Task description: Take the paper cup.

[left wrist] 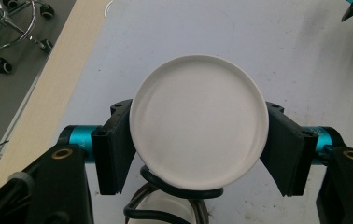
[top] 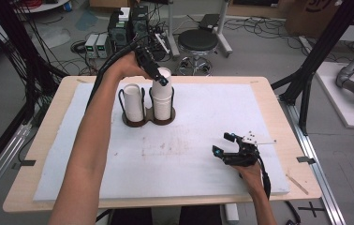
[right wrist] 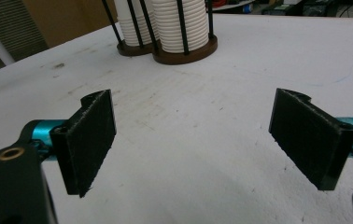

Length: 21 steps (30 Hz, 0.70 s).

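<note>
Nearest the lens, the person's left forearm (top: 88, 154) reaches up the worktop (top: 48, 131) to the left tongs (top: 152, 71), which sit at the top of a white cup stack (top: 162, 93). From the left gripper view, the left tongs (left wrist: 198, 140) look straight down on the round top of the stack (left wrist: 197, 119), with one black pad (left wrist: 116, 147) against each side of its rim: they are clamped on the stack's top cup. Below the tongs a black wire ring of the cup holder (left wrist: 179, 186) circles the stack.

Just beside that stack, to its left in the high view, stands a second, shorter stack (top: 133, 102) in the same brown-based holder (top: 148, 119).

Well apart from them, toward the near right corner of the white mat (top: 189, 150), the right tongs (top: 230, 149) rest low over the mat. Their jaws stand wide apart with nothing between them, bare mat (right wrist: 188, 140) showing in the gap, and both stacks (right wrist: 174, 23) stand far ahead of them.
</note>
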{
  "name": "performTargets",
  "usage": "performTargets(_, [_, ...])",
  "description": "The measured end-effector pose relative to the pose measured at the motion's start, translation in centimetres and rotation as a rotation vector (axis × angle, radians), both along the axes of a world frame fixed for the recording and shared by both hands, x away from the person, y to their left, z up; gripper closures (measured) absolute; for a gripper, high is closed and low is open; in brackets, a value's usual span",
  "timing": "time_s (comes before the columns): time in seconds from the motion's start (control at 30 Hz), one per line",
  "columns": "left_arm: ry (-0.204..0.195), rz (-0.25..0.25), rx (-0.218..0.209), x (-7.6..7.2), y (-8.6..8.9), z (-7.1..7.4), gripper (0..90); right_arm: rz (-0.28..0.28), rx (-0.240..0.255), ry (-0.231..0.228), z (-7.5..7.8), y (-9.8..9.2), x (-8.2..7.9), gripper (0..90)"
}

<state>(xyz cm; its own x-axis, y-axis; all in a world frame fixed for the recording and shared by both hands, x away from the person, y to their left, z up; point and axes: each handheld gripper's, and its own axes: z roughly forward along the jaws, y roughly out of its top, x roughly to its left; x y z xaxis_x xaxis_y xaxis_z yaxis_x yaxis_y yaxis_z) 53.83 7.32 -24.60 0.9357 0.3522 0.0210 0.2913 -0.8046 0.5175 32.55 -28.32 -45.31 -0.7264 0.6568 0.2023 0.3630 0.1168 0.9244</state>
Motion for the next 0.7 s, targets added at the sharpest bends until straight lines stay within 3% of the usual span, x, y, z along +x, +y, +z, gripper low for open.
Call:
performTargets(0.23, [0.0,0.008,-0.014,-0.1,0.2,0.2,33.5,0.001,-0.002,0.001,0.0,0.0,0.0,15.2])
performTargets(0.5, [-0.019,0.019,-0.075,-0.4,0.9,1.7,33.9,0.001,-0.007,-0.001,0.0,0.0,0.0,15.2])
performTargets(0.7, [-0.041,0.023,-0.092,-0.8,1.0,2.9,33.8,0.0,-0.008,-0.004,0.0,0.1,0.0,15.2])
